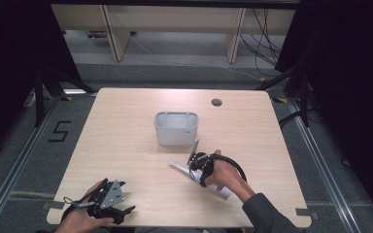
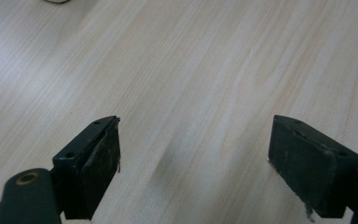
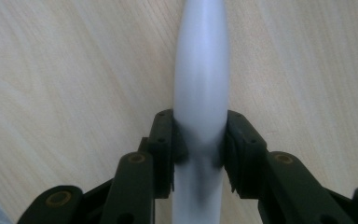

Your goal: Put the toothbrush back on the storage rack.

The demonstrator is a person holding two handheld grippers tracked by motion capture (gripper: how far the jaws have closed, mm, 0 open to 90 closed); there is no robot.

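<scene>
**White tube gripped on pale wood table**

The left hand-held gripper rests at the near left corner of the light wood-grain table, jaws spread over bare wood. A grey bin stands mid-table. The right hand-held gripper pinches a white tube lying just before the bin. Grey floor and dark curtains surround the table.

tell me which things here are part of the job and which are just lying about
In the job:
- white tube, clamped in the right gripper
- grey bin, likely where it goes

Lying about:
- left gripper, open and idle
- round cable hole in the table
</scene>
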